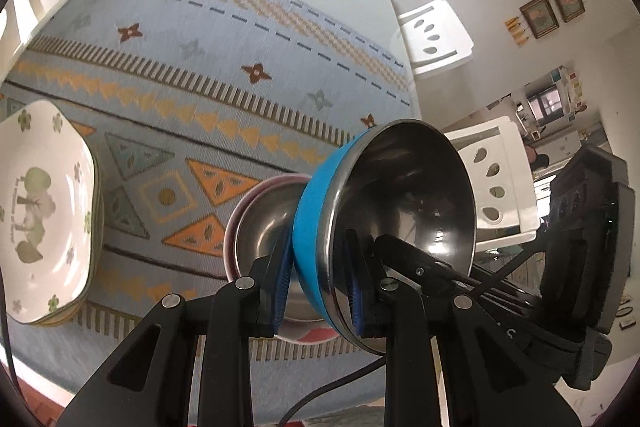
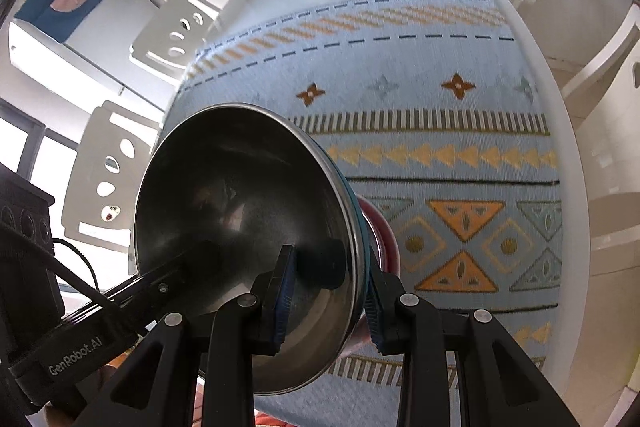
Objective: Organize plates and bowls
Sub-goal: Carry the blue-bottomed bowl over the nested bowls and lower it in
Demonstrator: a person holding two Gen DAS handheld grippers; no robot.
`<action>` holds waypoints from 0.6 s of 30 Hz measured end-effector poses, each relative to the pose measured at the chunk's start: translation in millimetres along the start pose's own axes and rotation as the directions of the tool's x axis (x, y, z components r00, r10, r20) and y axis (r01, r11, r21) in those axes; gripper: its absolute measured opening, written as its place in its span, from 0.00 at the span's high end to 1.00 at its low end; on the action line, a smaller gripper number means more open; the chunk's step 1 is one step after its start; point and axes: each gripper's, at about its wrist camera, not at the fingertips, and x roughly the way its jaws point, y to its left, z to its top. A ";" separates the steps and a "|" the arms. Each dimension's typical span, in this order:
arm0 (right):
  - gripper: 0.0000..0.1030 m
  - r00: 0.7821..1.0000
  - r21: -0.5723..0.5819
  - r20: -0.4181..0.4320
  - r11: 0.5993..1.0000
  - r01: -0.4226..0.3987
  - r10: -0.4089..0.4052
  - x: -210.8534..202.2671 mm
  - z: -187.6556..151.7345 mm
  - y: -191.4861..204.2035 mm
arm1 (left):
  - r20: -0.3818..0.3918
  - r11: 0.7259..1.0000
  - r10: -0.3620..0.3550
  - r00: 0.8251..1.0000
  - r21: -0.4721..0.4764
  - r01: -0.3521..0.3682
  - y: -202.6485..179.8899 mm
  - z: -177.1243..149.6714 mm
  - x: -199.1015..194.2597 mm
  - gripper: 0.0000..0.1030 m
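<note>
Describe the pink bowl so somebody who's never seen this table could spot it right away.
On the patterned blue tablecloth, look near its front edge, right of the flowered plates. The pink bowl sits there, partly behind the tilted blue bowl both grippers hold. It alone has a pink outside, with a steel inside.

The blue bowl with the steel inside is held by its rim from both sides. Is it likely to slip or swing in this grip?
The blue bowl is probably stiff and light. Its polished steel lining looks slippery, so the left hand-held gripper and right hand-held gripper, pinching only the thin rim, might let the tilted bowl pivot.
</note>
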 end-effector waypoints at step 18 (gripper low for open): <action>0.70 0.998 0.041 -0.055 0.998 0.040 -0.038 24.3 -10.2 -7.2 | -0.073 0.993 0.118 0.990 -0.004 -0.119 26.6 -14.4 29.0 0.67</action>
